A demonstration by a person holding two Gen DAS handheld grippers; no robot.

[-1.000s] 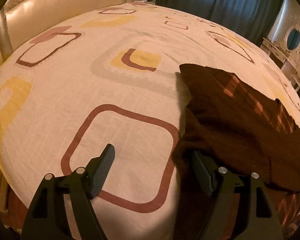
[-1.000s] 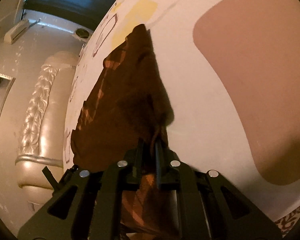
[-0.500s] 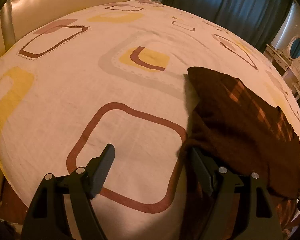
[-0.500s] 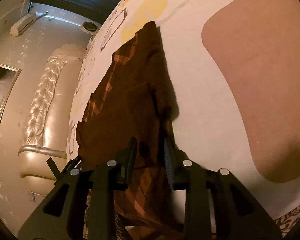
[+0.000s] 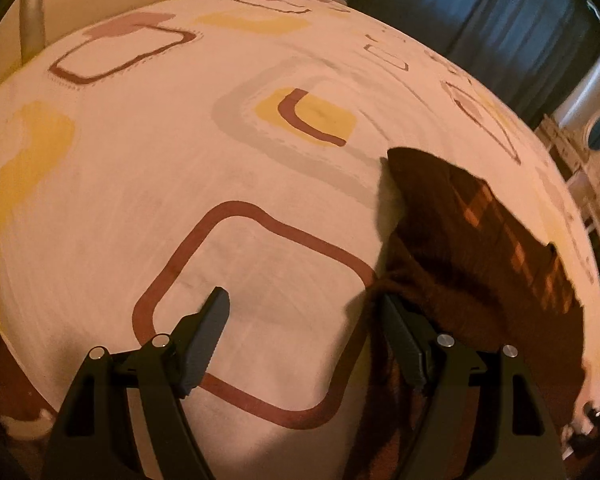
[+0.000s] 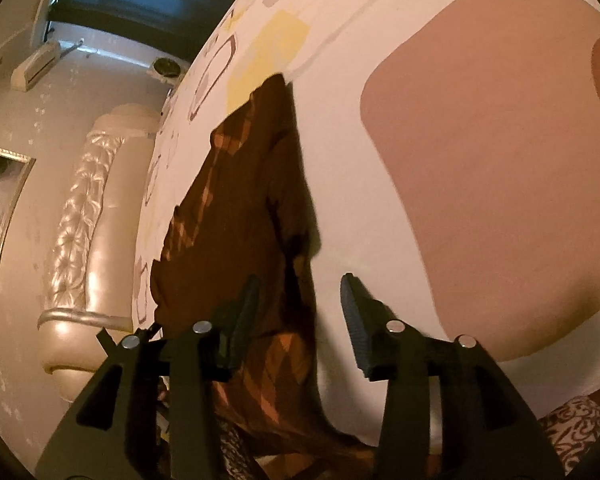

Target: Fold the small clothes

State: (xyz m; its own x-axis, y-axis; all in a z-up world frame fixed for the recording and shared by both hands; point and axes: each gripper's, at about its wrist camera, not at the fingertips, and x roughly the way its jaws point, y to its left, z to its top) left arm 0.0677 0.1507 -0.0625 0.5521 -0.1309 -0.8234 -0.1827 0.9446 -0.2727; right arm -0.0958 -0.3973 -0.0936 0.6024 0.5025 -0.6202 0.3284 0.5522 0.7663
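The brown checked garment (image 5: 480,248) lies rumpled near the edge of the patterned bed sheet (image 5: 180,168) — no neat fold yet, most work remains — with left gripper (image 5: 304,312) and right gripper (image 6: 300,300) both spread apart, gripping nothing.

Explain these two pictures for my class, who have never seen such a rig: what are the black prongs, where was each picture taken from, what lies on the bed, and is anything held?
There is no robot. A person holds a two-finger gripper in each hand, and each carries a wide-angle camera looking along its fingers, so the bed looks bulged.

One picture is from the left gripper, the other from the right gripper. The black prongs are their fingers.

A dark brown checked cloth, also seen from the right, lies on the patterned sheet.

Both grippers are open. The right one holds nothing; the cloth lies between its fingers. The left one's right finger touches the cloth's edge without clamping it.
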